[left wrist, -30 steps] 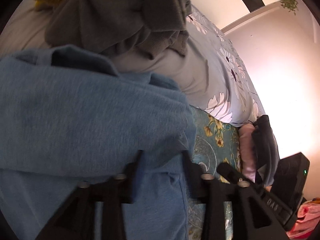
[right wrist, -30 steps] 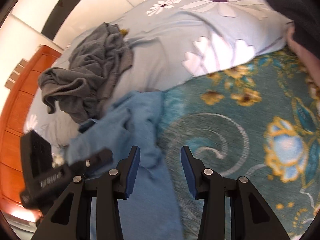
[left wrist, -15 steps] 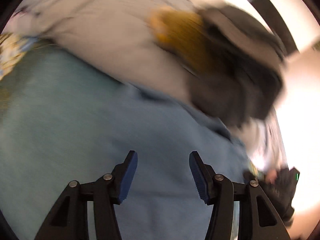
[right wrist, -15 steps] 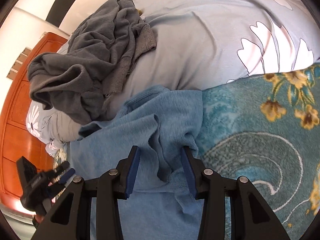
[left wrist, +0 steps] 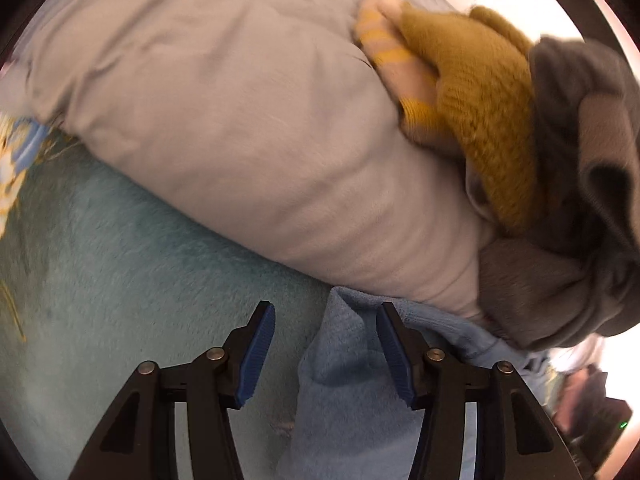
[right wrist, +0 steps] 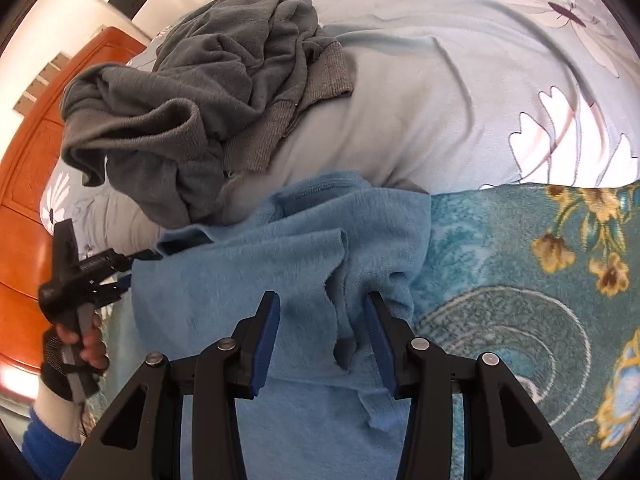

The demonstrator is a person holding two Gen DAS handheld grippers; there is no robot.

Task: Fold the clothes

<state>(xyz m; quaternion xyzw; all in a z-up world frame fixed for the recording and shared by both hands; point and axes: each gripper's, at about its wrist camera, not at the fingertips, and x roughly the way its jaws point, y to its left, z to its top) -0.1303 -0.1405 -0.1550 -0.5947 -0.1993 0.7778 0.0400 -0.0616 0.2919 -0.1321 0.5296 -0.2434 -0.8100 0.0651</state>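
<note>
Blue garment lies rumpled on the bed near the grey pile — left tongs have let go and swung to its left corner, right tongs gape over a fold, both empty — so the regrasp seems underway.

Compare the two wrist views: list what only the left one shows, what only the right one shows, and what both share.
Only the left wrist view shows the mustard knit garment and a striped piece beside it. Only the right wrist view shows the orange wooden headboard, the flower print on the duvet, and the hand holding the left gripper. Both show the light blue garment, the grey clothes pile and the teal blanket.
</note>
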